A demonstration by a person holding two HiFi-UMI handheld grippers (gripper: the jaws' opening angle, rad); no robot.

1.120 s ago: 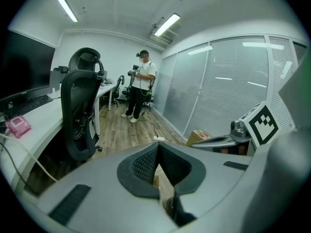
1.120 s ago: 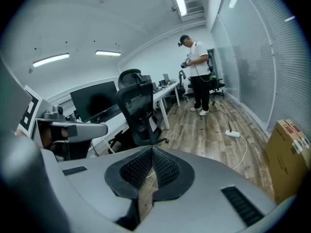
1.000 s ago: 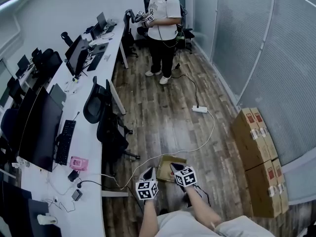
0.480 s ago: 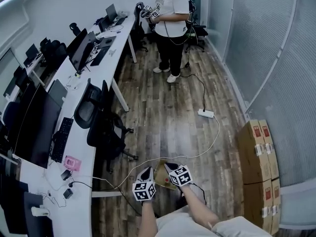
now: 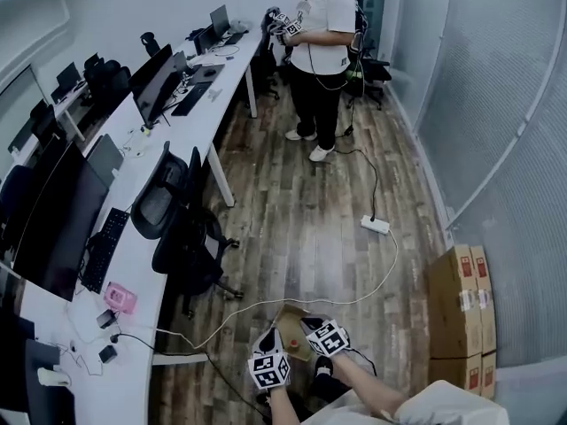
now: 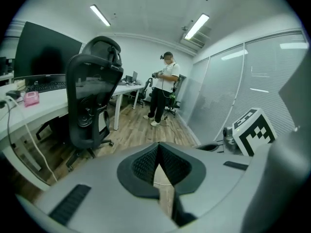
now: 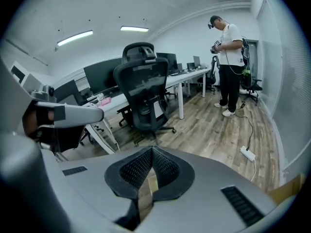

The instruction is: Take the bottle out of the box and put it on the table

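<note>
The room was an office with a wooden floor (image 5: 292,193). In the head view a long white desk (image 5: 133,343) ran down the left side, carrying dark monitors (image 5: 53,228) and a keyboard (image 5: 104,248), with black chairs (image 5: 164,206) drawn up beside it. A person (image 5: 323,51) stood at the top centre. A white power strip (image 5: 375,225) lay on the floor right of centre, and its cable curled down toward the bottom of the frame. Brown cartons (image 5: 461,308) were stacked at the lower right.

At the bottom centre a small open cardboard box (image 5: 294,330) sat on the floor, between and just beyond the two grippers. A small reddish spot (image 5: 293,344) showed inside it, too small to be sure it was the bottle.

The left gripper (image 5: 266,337) pointed at the box's left side. In its own view its jaws met at the tips with nothing between them. The right gripper (image 5: 309,324) was close beside it, jaws likewise pressed together and empty.
</note>
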